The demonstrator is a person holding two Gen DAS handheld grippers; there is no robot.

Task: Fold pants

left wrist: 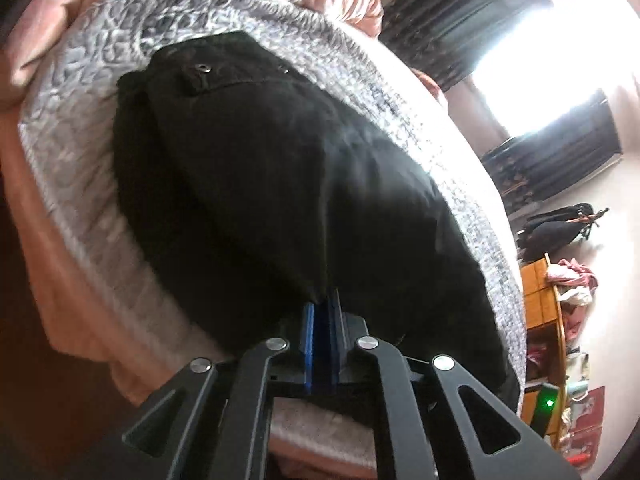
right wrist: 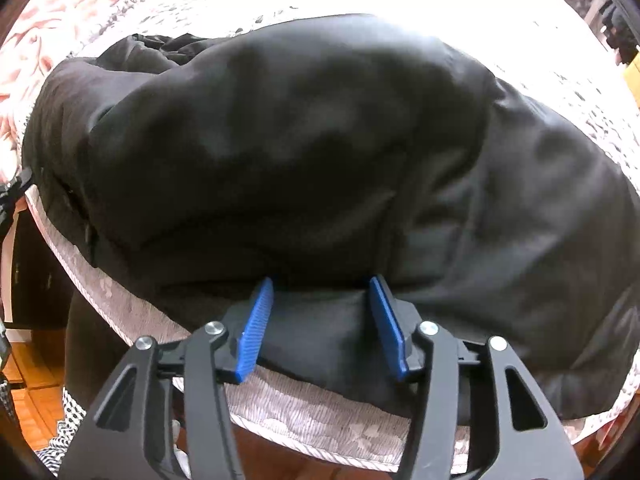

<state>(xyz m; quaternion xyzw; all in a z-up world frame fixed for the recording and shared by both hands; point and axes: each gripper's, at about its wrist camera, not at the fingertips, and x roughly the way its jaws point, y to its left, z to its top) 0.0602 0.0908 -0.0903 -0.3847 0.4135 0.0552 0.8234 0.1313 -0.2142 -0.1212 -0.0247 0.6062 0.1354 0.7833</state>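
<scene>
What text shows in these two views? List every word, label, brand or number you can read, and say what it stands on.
None can be read.
Black fabric pants: two metal snaps, no lettering visible.
Red items on the cluttered orange wooden shelf: too small and blurred to read.
Grey patterned quilted mattress cover: pattern only, no words.

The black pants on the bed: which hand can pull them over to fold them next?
Probably the left. The left tool is already shut on an edge of the black pants. The right tool is open, its blue pads on either side of the cloth, so it would have to close first.
</scene>
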